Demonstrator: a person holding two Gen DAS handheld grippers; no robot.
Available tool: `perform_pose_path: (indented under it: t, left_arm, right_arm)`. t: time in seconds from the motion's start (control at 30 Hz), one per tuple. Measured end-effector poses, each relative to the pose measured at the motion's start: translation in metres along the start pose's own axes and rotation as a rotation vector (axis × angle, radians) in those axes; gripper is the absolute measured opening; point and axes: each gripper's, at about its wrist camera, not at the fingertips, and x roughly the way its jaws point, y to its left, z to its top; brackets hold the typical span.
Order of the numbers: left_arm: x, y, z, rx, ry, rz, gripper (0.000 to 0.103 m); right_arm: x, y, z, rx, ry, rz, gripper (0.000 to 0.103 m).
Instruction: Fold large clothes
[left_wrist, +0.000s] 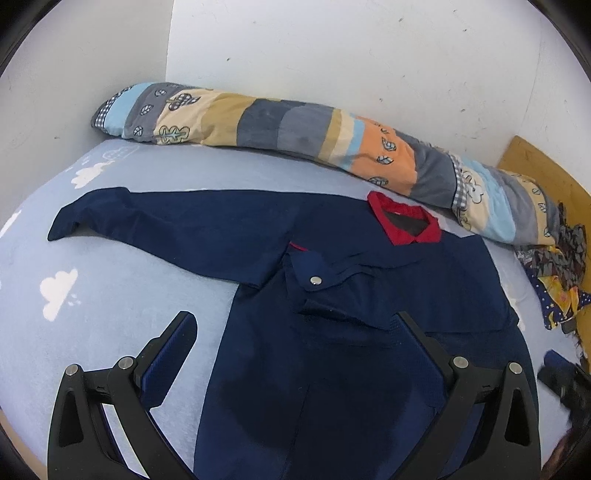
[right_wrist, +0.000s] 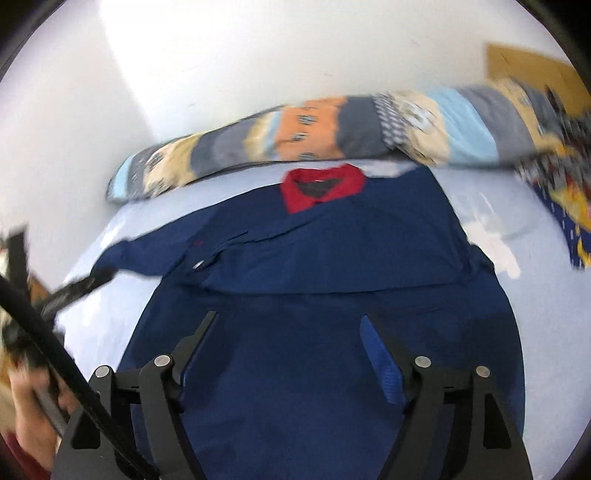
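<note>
Left gripper (left_wrist: 299, 332) wide, empty, hovering over navy jacket (left_wrist: 332, 295) spread mid-frame on bed sheet (left_wrist: 110, 258); right gripper (right_wrist: 288, 332) wide, empty; one sleeve (left_wrist: 147, 221) extended upper left, likely awaiting fold.

We've got a bed with a pale blue cloud-print sheet (left_wrist: 110, 295) pushed into a corner of plain white walls (left_wrist: 332, 55). Patchwork bolster (left_wrist: 280, 129) along the wall at 12 o'clock, wooden board (left_wrist: 546, 177) at 2 o'clock.
</note>
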Motion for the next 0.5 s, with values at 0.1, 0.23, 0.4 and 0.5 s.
perform_pose_path:
  t: [0.1,0.23,0.4,0.5]
  left_arm:
    - [0.004,0.025,0.007,-0.069,0.009,-0.008,0.103]
    - [0.013,0.101,0.022,-0.266,0.011,-0.007,0.103]
    - [0.033,0.226,0.026,-0.561,-0.021,-0.058,0.103]
    - [0.054,0.295,0.021,-0.735,-0.032,-0.112,0.089]
  right_arm:
    - [-0.003,0.029,-0.01,-0.127,-0.01,-0.016,0.081]
    - [-0.004,0.036,-0.019,-0.223,-0.016,-0.021,0.081]
    - [-0.007,0.024,-0.018,-0.185,0.009,0.027,0.081]
    - [-0.008,0.016,-0.017,-0.157,0.026,0.039,0.081]
